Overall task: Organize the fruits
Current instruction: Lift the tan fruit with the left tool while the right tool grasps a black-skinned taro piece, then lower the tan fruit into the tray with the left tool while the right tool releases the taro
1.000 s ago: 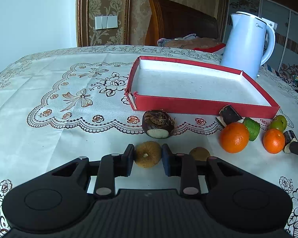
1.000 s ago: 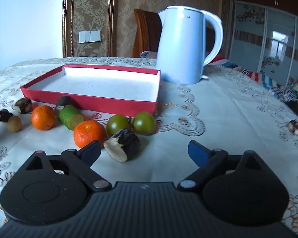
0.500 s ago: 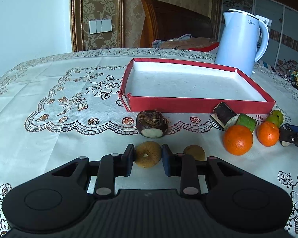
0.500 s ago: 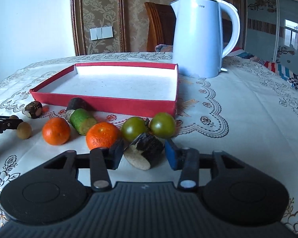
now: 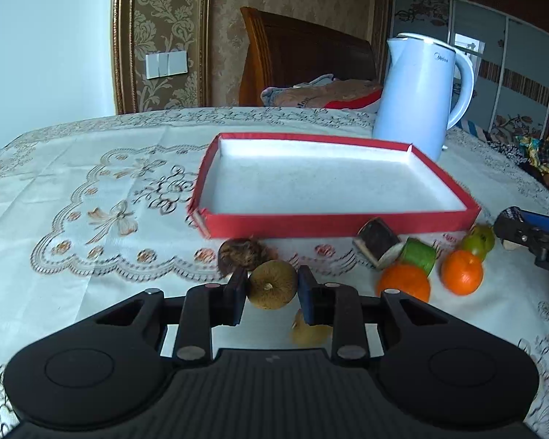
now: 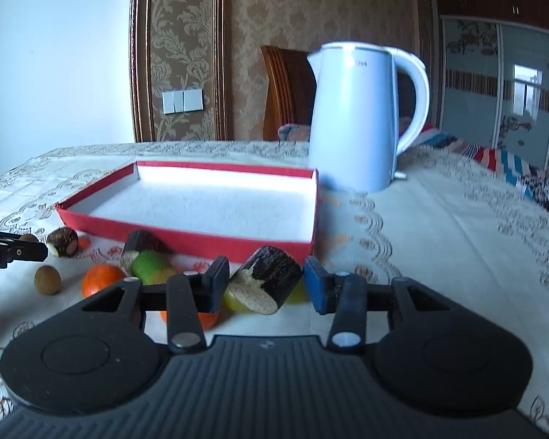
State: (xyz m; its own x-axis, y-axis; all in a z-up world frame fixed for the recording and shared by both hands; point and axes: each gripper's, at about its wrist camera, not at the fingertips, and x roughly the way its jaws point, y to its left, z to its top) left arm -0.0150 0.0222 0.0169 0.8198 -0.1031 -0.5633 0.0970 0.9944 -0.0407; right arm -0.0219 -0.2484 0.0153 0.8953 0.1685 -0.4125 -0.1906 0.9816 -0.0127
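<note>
My left gripper (image 5: 271, 291) is shut on a small brown round fruit (image 5: 272, 284) and holds it above the cloth, in front of the red tray (image 5: 333, 219). My right gripper (image 6: 266, 285) is shut on a dark sugarcane piece (image 6: 267, 280) with a pale cut end, lifted in front of the tray (image 6: 186, 236). On the cloth lie two oranges (image 5: 404, 285), a green fruit piece (image 5: 419, 255), a dark cane piece (image 5: 377, 243), a water chestnut (image 5: 241, 255) and another brown fruit (image 5: 308, 331).
A white electric kettle (image 5: 419, 91) stands behind the tray's right corner; it also shows in the right wrist view (image 6: 355, 117). A wooden chair (image 5: 303, 55) is behind the table. The right gripper shows at the edge of the left wrist view (image 5: 534, 234).
Both grippers have lifted their pieces off the cloth and moved toward the tray. A second ago the right gripper was open; it closed on the cane piece.
</note>
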